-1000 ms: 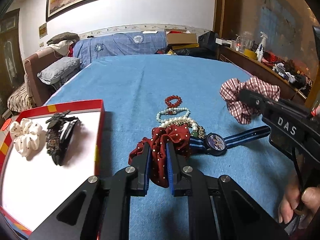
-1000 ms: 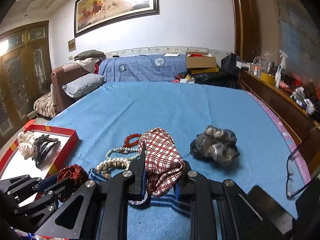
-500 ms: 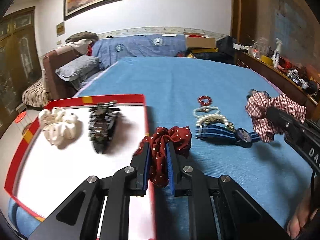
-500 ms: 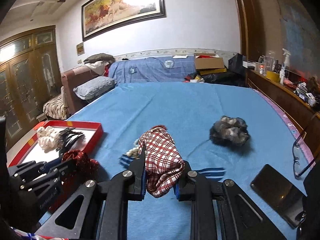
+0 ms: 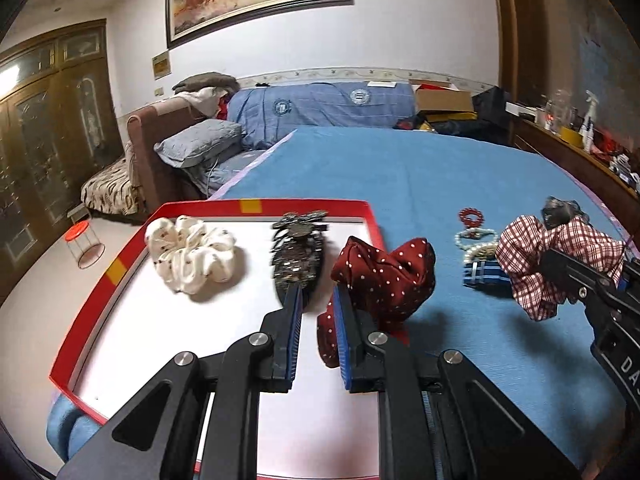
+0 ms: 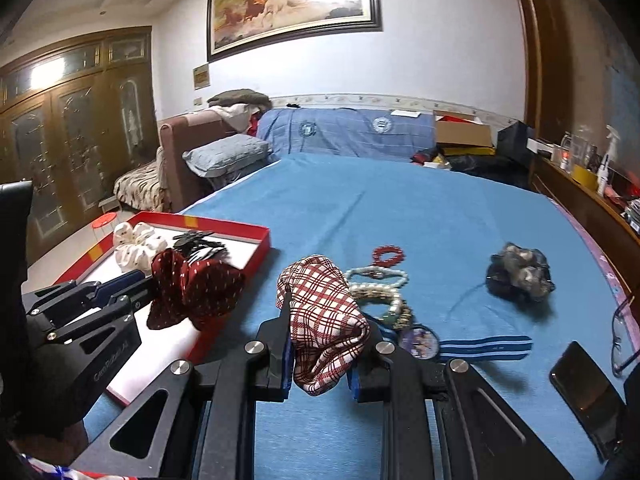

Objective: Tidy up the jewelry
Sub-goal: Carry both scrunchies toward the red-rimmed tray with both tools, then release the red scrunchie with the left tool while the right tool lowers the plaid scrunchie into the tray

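Note:
My left gripper [image 5: 316, 300] is open over the right edge of the red-rimmed white tray [image 5: 100, 280]. The dark red dotted scrunchie [image 5: 384, 276] hangs against its right finger, over the tray rim. The tray holds a white scrunchie [image 5: 192, 252] and a dark hair claw [image 5: 298, 252]. My right gripper [image 6: 320, 340] is shut on a red plaid scrunchie [image 6: 324, 316] above the blue bed. Beneath it lie pearl bracelets [image 6: 376, 284], a red bead bracelet [image 6: 388, 254] and a blue-striped watch [image 6: 420, 342].
A grey-black scrunchie [image 6: 518, 272] lies to the right on the blue bedspread [image 6: 400, 208]. A dark phone [image 6: 586, 384] and glasses [image 6: 624, 340] lie near the bed's right edge. A sofa and cabinets stand to the left.
My left gripper carried the dotted scrunchie left to the tray's edge and its jaws opened. My right gripper stayed shut on the plaid scrunchie and moved back over the bracelets.

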Available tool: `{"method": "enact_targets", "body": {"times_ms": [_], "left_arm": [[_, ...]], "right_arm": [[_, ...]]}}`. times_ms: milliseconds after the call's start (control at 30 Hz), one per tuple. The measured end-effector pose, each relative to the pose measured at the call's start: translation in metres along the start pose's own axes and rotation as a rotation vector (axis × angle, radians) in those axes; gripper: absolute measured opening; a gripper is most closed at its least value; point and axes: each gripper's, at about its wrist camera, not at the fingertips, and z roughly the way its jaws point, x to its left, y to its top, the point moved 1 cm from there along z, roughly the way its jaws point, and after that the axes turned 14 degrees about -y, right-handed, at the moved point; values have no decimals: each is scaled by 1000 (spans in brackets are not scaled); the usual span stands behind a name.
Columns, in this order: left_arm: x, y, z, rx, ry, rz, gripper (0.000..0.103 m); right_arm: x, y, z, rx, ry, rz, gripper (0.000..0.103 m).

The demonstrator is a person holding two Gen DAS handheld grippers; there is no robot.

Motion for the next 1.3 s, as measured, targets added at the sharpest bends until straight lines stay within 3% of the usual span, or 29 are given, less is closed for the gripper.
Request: {"method": "enact_targets", "body": {"times_ms": [667,1300], "left_arm": [[67,-3,-4,18,55,-125,16],[98,-2,12,92,72,-192,16]], "right_arm": [[82,13,-8,-5,138,-103,23],[115,7,2,51,204,-149,23]]}}
